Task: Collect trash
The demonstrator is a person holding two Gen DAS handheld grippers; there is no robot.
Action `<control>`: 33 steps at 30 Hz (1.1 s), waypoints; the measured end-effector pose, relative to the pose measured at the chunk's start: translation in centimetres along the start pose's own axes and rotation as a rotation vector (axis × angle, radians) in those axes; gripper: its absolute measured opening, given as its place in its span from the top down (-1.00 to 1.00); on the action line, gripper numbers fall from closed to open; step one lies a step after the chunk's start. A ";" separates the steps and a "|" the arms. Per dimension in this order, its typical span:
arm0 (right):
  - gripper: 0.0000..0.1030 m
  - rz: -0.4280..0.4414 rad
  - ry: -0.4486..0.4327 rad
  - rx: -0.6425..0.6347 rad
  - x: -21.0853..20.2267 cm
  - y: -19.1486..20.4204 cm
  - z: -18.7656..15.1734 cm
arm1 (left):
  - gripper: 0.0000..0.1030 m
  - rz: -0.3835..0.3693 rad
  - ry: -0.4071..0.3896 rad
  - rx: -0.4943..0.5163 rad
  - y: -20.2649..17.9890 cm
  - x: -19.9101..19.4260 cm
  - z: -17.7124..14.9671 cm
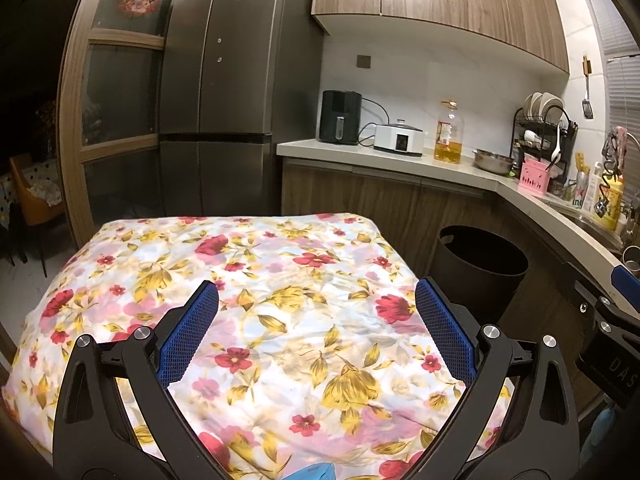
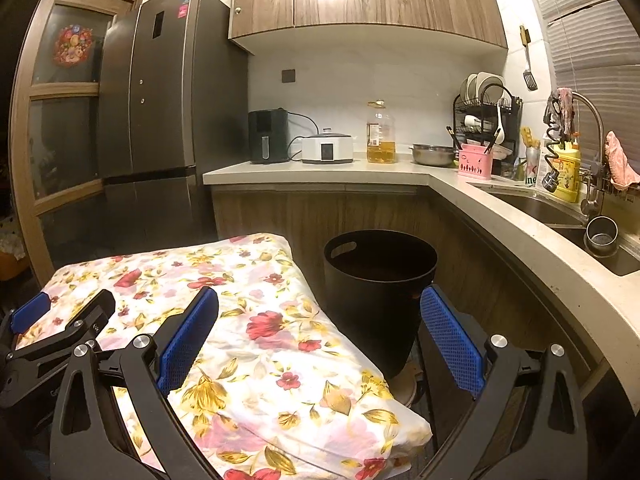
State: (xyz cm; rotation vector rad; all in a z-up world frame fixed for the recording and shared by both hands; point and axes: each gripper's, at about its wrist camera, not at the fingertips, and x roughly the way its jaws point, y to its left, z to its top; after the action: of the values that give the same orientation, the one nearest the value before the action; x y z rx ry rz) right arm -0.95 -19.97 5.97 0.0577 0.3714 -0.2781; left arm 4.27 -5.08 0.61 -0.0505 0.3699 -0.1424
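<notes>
While no trash shows on the floral-covered table point(image 1: 256, 280), the black bin point(image 2: 378, 280) stands on the floor just beside the table's right edge, below the counter point(image 2: 320, 176). Left gripper point(image 1: 316, 312) hovers over the cloth and right gripper point(image 2: 318, 320) spans the table's right edge and the bin; both are spread wide and hold nothing. Judged risk: a low finger could snag the loose cloth, or the right gripper could knock the bin.
</notes>
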 end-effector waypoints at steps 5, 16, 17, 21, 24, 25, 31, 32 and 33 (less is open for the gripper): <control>-0.89 0.004 -0.006 -0.008 -0.5 0.4 0.0 | -0.88 0.005 -0.006 -0.008 0.4 -0.8 0.0; -0.89 0.013 -0.006 -0.010 -0.8 1.0 0.0 | -0.88 0.017 -0.011 -0.005 0.7 -1.6 0.1; -0.89 0.013 -0.006 -0.008 -0.8 0.9 0.0 | -0.88 0.018 -0.011 -0.006 0.7 -1.6 0.1; -0.89 0.015 -0.006 -0.005 -0.8 0.9 0.0 | -0.88 0.020 -0.013 -0.003 0.7 -1.7 0.1; -0.89 0.014 -0.005 -0.004 -0.8 0.8 0.0 | -0.88 0.019 -0.015 0.002 0.7 -1.7 0.3; -0.89 0.014 -0.005 -0.003 -0.8 0.8 0.0 | -0.88 0.021 -0.014 0.004 0.6 -1.7 0.3; -0.89 0.016 -0.006 -0.003 -0.8 0.8 0.0 | -0.88 0.020 -0.015 0.003 0.6 -1.8 0.3; -0.89 0.016 -0.006 -0.004 -0.8 0.8 0.0 | -0.88 0.020 -0.015 0.004 0.6 -1.8 0.3; -0.89 0.015 -0.005 -0.004 -0.8 0.8 0.1 | -0.88 0.022 -0.015 0.004 0.6 -1.8 0.3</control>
State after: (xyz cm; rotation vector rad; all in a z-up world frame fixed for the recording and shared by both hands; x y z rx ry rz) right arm -1.44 -18.99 6.33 0.0556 0.3660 -0.2630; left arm 2.82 -4.25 1.45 -0.0431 0.3551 -0.1209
